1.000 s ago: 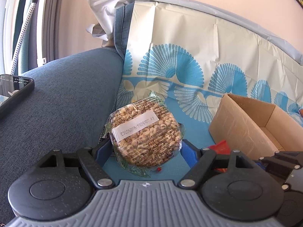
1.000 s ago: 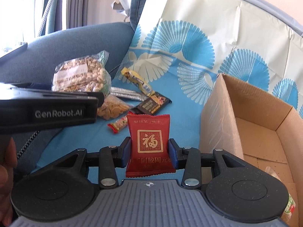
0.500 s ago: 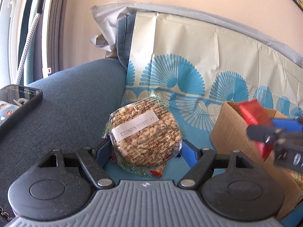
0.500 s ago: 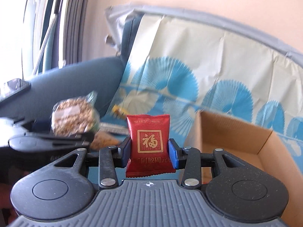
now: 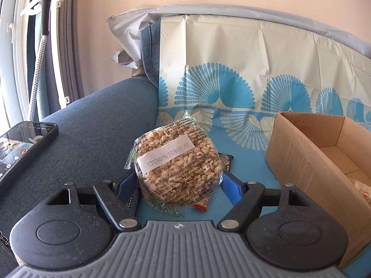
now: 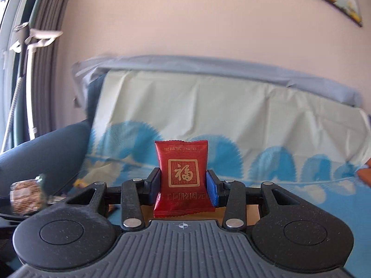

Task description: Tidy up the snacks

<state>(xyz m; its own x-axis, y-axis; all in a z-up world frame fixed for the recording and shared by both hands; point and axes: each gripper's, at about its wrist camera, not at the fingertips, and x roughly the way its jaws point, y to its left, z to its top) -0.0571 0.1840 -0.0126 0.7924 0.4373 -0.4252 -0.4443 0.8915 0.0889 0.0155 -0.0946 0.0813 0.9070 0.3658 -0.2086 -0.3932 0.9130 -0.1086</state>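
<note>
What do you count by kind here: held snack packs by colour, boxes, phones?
Clear puffed-grain pack, in the left tongs: 1
Red packet, in the right tongs: 1
Cardboard box: 1
Phone: 1
Total: 4

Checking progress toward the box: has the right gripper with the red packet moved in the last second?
Yes. The right gripper, shut on the red packet, rose: the sofa cover sank in view, and the wall fills the top.
</note>
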